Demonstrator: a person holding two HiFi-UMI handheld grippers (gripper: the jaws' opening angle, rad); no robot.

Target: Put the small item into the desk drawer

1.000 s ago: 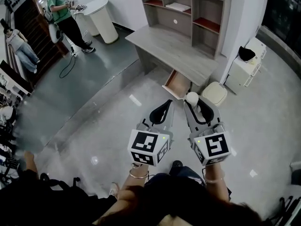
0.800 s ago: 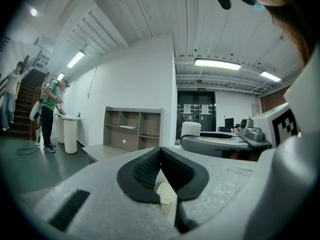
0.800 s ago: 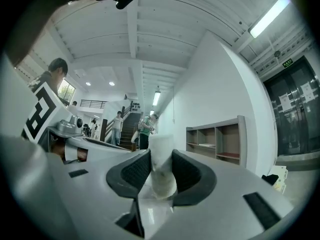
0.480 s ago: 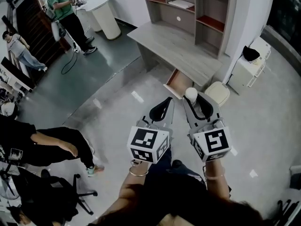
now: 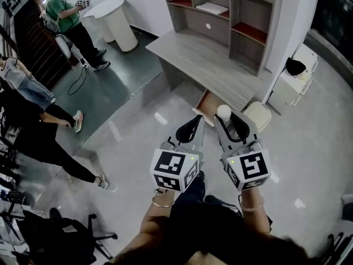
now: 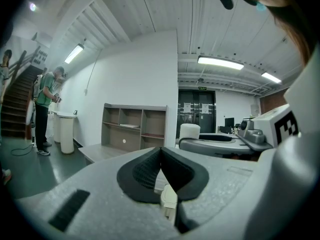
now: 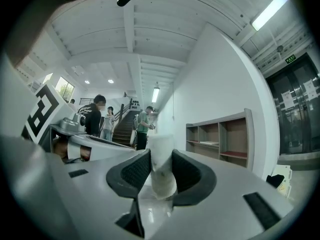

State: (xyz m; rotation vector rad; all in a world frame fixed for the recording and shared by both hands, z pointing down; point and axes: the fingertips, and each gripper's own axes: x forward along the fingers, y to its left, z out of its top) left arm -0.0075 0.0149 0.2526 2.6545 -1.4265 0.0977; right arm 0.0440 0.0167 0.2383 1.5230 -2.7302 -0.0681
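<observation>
In the head view my right gripper (image 5: 224, 116) is shut on a small white rounded item (image 5: 223, 112), held out level over the floor. In the right gripper view the white item (image 7: 162, 170) stands pinched between the black pads of the right gripper (image 7: 161, 160). My left gripper (image 5: 196, 120) is beside it, shut with nothing in it; its pads meet in the left gripper view (image 6: 161, 153). Ahead stands the grey desk (image 5: 201, 57) with its wooden drawer (image 5: 205, 100) pulled open just beyond the fingertips, partly hidden by them.
A shelf hutch (image 5: 220, 10) sits on the desk. A pale stool (image 5: 257, 115) and a small white cabinet (image 5: 289, 84) stand to its right. People walk on the left (image 5: 33, 131), near a round white stand (image 5: 117, 20). An office chair (image 5: 66, 228) is at bottom left.
Both grippers have moved together toward the desk, which shows slightly closer; the drawer now lies right past the tips. The people on the left have walked on. The grip on the item is unchanged.
</observation>
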